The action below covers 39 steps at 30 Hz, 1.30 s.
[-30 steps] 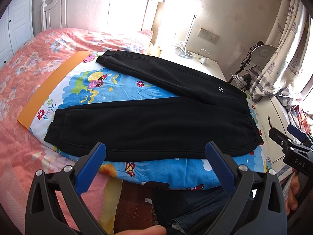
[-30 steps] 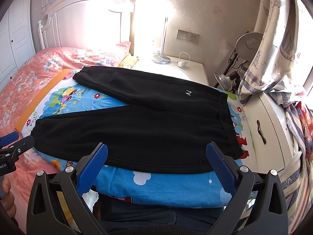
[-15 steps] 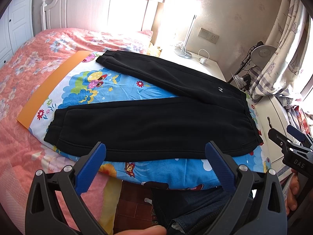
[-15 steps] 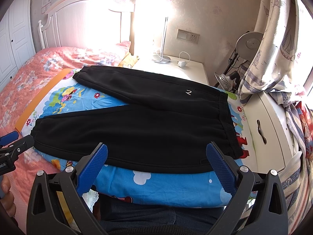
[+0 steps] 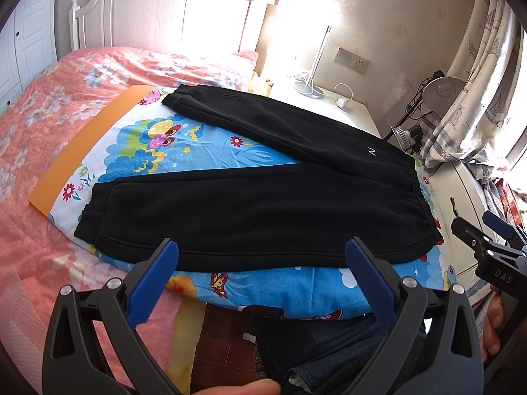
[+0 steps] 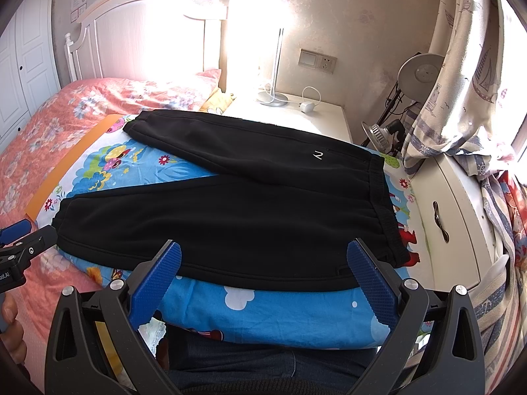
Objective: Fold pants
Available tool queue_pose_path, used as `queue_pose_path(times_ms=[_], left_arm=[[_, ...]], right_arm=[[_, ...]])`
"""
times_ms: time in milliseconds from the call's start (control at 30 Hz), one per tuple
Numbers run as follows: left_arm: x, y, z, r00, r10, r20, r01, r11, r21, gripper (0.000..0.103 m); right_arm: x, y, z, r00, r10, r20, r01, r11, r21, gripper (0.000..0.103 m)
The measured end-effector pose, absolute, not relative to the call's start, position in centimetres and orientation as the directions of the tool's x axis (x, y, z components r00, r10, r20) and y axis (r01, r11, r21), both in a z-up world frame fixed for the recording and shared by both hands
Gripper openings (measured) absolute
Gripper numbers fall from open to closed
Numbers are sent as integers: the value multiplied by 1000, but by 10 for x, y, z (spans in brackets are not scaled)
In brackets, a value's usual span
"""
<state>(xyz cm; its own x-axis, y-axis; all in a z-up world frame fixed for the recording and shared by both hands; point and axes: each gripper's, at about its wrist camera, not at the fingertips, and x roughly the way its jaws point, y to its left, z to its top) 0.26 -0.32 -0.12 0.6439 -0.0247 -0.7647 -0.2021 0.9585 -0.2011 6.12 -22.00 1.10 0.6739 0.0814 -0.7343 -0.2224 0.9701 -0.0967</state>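
Black pants point(image 5: 257, 210) lie flat on a blue cartoon-print cloth point(image 5: 204, 154), legs spread in a V toward the left, waistband at the right; they also show in the right wrist view point(image 6: 250, 223). My left gripper point(image 5: 262, 258) is open and empty, hovering just short of the near leg's front edge. My right gripper point(image 6: 263, 260) is open and empty above the near edge by the waistband end. Each gripper shows at the edge of the other's view: the right one point(image 5: 484, 247), the left one point(image 6: 23, 240).
The cloth lies on a bed with a pink floral cover point(image 5: 39, 125) and an orange board point(image 5: 82, 144) under its left edge. A white nightstand point(image 6: 296, 115) with lamp and charger stands behind. A white cabinet point(image 6: 451, 210), desk lamp point(image 6: 418, 75) and curtain point(image 6: 467, 82) are at right.
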Motion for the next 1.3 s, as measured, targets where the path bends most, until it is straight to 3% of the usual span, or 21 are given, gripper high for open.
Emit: queue_pose_path(times_ms=[300, 433, 700, 900, 1200, 1300], left_arm=[[7, -6, -7, 668, -53, -742, -178, 957, -229, 101], [11, -11, -16, 724, -71, -686, -142, 958, -249, 101], [65, -25, -71, 591, -276, -758, -25, 933, -360, 101], [121, -33, -116, 481, -340, -808, -51, 909, -413, 101], [178, -44, -152, 402, -403, -822, -67, 882, -466, 101], [189, -47, -160, 388, -420, -820, -75, 873, -482, 101]], right_arm=[[65, -224, -7, 650, 172, -740, -298, 954, -41, 98], [84, -241, -36, 556, 278, -783, -356, 931, 77, 98], [146, -306, -107, 366, 329, -871, -249, 936, 249, 98], [228, -356, -136, 361, 161, -919, -254, 965, 69, 98], [427, -421, -144, 382, -118, -917, -296, 924, -242, 98], [479, -418, -153, 351, -119, -929, -331, 912, -242, 98]])
